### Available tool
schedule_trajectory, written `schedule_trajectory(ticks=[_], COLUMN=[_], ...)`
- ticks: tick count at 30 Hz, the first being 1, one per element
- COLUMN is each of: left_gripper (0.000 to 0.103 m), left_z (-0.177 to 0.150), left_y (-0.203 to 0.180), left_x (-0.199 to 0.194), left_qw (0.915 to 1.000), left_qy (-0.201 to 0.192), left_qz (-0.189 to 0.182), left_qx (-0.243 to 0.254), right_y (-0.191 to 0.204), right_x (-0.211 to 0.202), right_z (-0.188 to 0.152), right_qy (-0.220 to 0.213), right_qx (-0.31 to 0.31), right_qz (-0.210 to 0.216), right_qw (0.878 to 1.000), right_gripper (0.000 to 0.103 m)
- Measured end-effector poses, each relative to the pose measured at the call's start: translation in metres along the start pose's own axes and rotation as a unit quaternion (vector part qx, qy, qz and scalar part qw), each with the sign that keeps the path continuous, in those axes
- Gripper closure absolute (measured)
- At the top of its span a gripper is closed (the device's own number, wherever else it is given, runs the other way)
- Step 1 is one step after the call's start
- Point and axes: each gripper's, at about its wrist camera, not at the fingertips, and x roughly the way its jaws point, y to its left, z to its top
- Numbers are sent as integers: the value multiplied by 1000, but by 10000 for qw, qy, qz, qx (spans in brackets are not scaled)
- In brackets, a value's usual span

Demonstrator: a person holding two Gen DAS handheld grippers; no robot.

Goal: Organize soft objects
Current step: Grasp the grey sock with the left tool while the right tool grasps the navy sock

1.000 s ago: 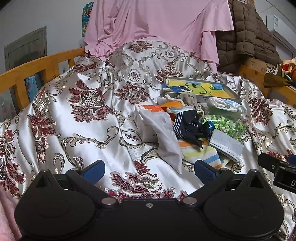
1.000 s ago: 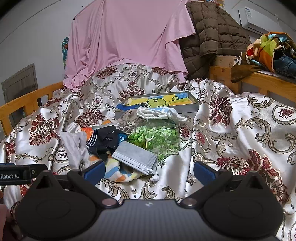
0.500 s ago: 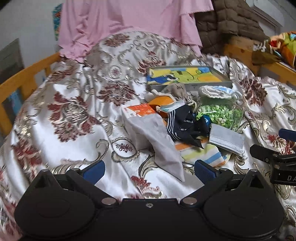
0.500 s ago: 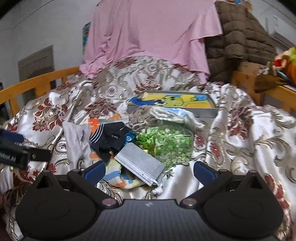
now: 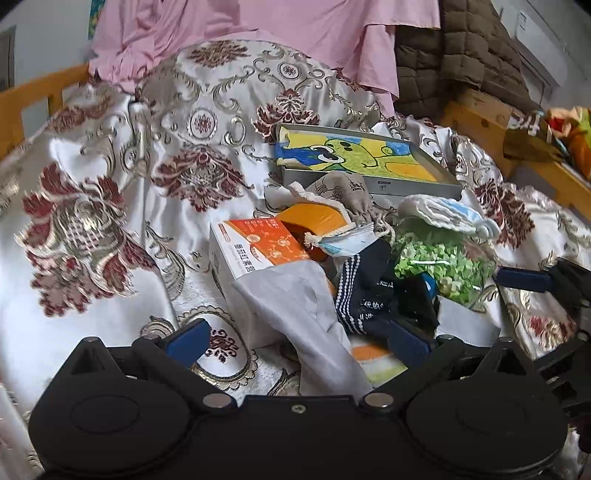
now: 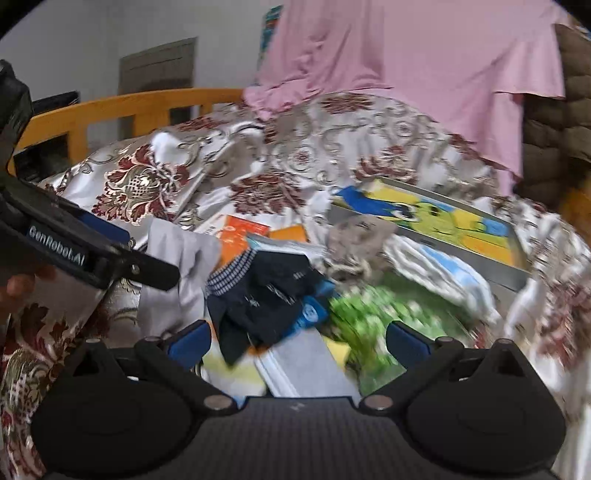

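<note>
A heap of soft things lies on the floral satin bedspread [image 5: 92,206]: a grey cloth [image 5: 303,302], navy socks [image 5: 365,295], a striped sock [image 5: 376,362], a grey face mask [image 6: 306,362], a bag of green pieces [image 5: 443,258], a beige drawstring pouch [image 5: 347,192] and a blue-white cloth [image 5: 443,214]. My left gripper [image 5: 297,338] is open, its jaws either side of the grey cloth. My right gripper [image 6: 297,338] is open over the socks and mask. Each gripper shows in the other's view: right one [image 5: 524,278], left one [image 6: 107,254].
An orange-white box [image 5: 251,254] sits under the grey cloth. A tin with a cartoon lid [image 5: 362,162] lies behind the heap. Pink cloth [image 5: 258,33] and a brown quilted jacket [image 5: 465,59] hang at the back. Wooden bed rails [image 6: 122,110] stand left and right.
Both grippers have moved forward and down toward the heap, which now fills more of both views. The right view has swung left and is blurred. Both stay open.
</note>
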Motion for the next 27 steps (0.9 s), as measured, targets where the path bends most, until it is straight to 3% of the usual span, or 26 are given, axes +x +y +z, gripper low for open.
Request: schedule_trajectory(ticks=[7,13,16,19,22,24,27], left_gripper=[8,21,32,49,61,76,83], left_z=[2,-4,-6,-8,-11,-11,-11], left_y=[19,35,41,45,47,48,47], left_x=[18,34,39,43,44,45,43], left_qw=[9972,9906,9859,9831,9792,9770,9759], left_qy=[166,433,520,585,605,605,551], left_qz=[-533,-826,-960,-1031,-1209,-1337,-1466], left_qx=[-499,-1001,-1270,-1393,-1513,-1548,-1521], right_y=[4,6,6,7,7,8,6], right_x=[43,69,79,86,91,92,90], right_z=[25,35,37,40,42,43,43], right_qy=[443,772,912,1018,1107,1152,1122], right_qx=[-492,-583,-555,-583,-567,-537,-377], right_qz=[496,563,622,683,814,865,884], right_qw=[9966,9937,9923,9907,9889,9881,9890], right_gripper=[10,22,28,38,50,61,70])
